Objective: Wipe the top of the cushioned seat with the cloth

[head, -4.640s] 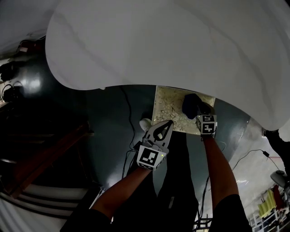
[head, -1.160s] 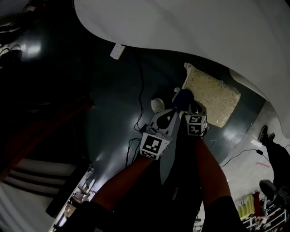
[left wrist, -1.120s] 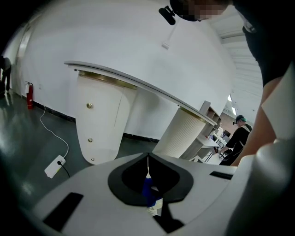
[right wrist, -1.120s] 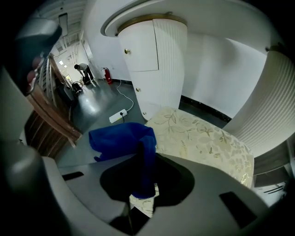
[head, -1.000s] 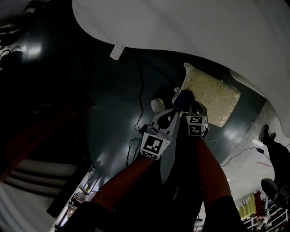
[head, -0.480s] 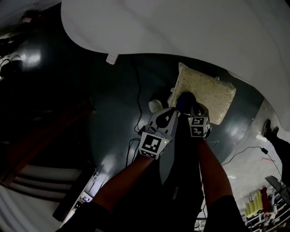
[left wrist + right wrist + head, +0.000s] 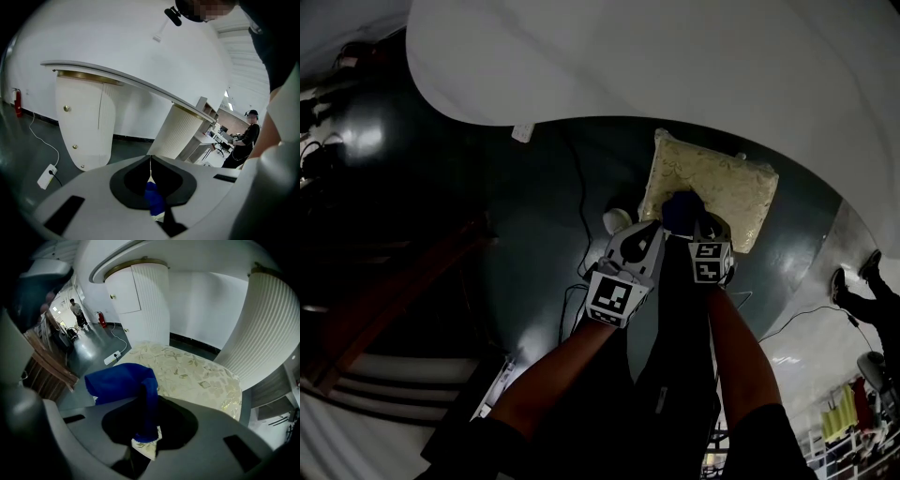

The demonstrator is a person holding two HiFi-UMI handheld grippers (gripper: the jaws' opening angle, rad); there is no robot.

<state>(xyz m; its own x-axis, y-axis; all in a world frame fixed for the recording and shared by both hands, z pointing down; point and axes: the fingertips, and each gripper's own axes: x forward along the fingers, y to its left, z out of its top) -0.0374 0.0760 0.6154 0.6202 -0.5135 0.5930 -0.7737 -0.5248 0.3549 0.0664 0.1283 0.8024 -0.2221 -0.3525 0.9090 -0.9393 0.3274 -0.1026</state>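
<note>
While right gripper (image 7: pixel 144 401) clamps cloth (image 7: pixel 117 380) over cushioned seat (image 7: pixel 194 376) | counter (image 7: pixel 675 56) overhangs

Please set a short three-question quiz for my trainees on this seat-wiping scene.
1. True or false: the right tool is shut on the blue cloth.
2. The cushioned seat has a top that is: A plain red; B cream with a leaf pattern; C black leather.
3. In the right gripper view, name the white, cabled item lying beyond the seat.

Key: 1 true; 2 B; 3 power strip.
</note>
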